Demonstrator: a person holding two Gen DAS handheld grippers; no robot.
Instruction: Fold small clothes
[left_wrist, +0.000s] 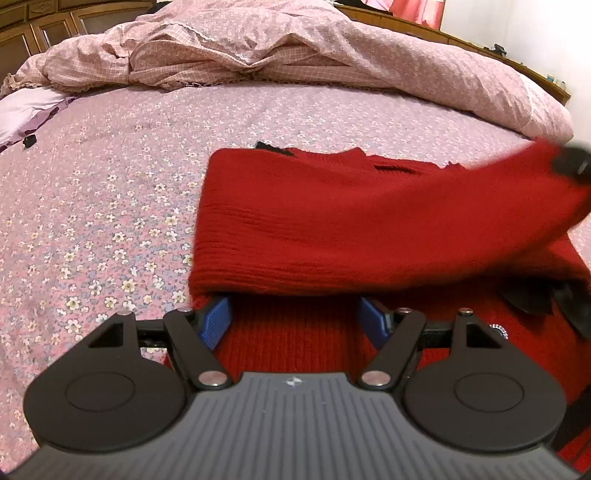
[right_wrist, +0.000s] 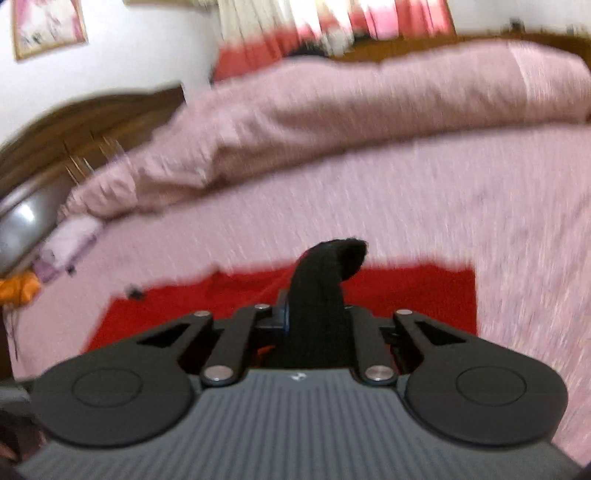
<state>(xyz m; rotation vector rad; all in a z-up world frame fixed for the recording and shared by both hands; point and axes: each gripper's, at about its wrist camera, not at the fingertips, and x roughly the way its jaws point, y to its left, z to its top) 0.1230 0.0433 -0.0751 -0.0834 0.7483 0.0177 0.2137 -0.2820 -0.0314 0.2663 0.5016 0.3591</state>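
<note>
A red knit sweater (left_wrist: 332, 221) lies on the floral bed sheet (left_wrist: 92, 221), with one layer folded over its lower part. My left gripper (left_wrist: 295, 306) stands open at the sweater's near edge. Its blue pads (left_wrist: 216, 325) sit wide apart and its tips are hidden under the folded red layer. At the right edge of the left wrist view, my right gripper (left_wrist: 570, 164) lifts a red sleeve off the bed. In the blurred right wrist view, the right gripper (right_wrist: 316, 306) is shut on the sweater's black cuff (right_wrist: 328, 266), above the red sweater (right_wrist: 406, 291).
A rumpled pink duvet (left_wrist: 258, 48) is heaped across the far side of the bed. A lilac cloth (left_wrist: 26, 110) lies at the far left. A wooden headboard (left_wrist: 461, 40) runs behind. An orange item (right_wrist: 18, 290) sits at the left edge.
</note>
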